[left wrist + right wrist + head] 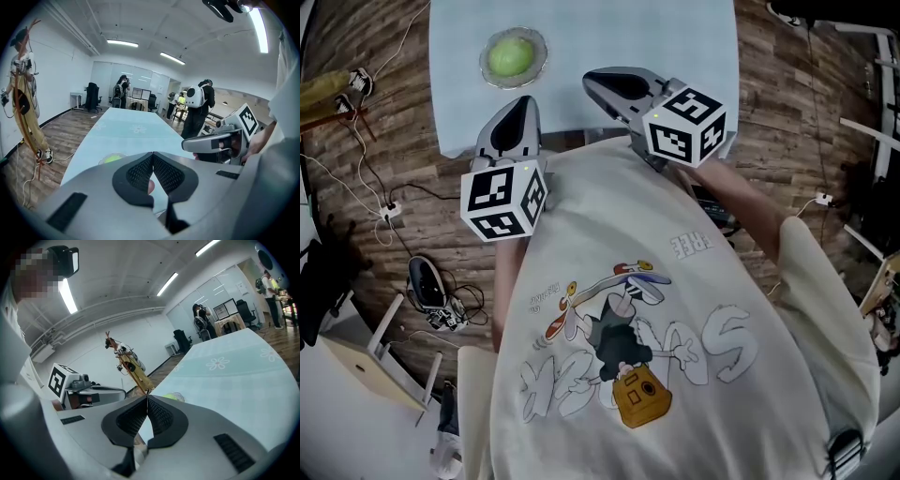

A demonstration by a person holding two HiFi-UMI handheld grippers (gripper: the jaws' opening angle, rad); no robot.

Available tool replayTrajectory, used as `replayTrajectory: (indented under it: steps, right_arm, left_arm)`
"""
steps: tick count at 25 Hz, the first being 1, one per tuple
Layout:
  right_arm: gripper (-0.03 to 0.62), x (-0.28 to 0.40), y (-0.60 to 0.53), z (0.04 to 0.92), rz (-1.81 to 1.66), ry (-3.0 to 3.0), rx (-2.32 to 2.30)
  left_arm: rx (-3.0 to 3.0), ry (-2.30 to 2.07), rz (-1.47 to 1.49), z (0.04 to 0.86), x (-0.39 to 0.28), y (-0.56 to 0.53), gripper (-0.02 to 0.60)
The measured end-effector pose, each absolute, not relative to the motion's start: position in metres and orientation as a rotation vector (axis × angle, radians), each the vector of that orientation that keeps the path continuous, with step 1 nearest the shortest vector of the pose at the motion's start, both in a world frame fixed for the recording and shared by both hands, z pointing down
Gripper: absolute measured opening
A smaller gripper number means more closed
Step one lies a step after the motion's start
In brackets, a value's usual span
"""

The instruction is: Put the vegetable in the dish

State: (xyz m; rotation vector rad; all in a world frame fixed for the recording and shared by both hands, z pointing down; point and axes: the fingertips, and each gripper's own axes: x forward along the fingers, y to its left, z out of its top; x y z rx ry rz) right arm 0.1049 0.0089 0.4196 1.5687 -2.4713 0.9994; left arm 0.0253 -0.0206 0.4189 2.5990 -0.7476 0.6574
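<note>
A green round vegetable [512, 55] lies in a shallow glass dish [537, 41] near the front left of the pale blue table [675, 37]. My left gripper [519, 103] hovers just short of the dish, near the table's front edge, shut and empty. My right gripper [592, 81] is to the right of the dish, over the table's front edge, also shut with nothing in it. The left gripper view shows its meshed pads [140, 174] pressed together, with the vegetable [111, 159] just beyond. In the right gripper view the vegetable [174, 396] peeks over the shut jaws.
Cables and a power strip [390, 210] lie on the wooden floor left of the table, with a dark shoe [426, 281] nearer me. A yellow stand [22, 108] rises at the left. People with backpacks [197, 110] stand at the table's far end.
</note>
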Motion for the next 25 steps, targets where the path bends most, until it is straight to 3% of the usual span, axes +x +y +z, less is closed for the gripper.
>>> replayTrajectory:
  steps: [25]
  right_arm:
    - [0.021,0.114,0.003,0.427,1.031,-2.435,1.560]
  left_arm:
    - [2.562,-0.724,0.673,0.427,0.035,-0.027,0.009]
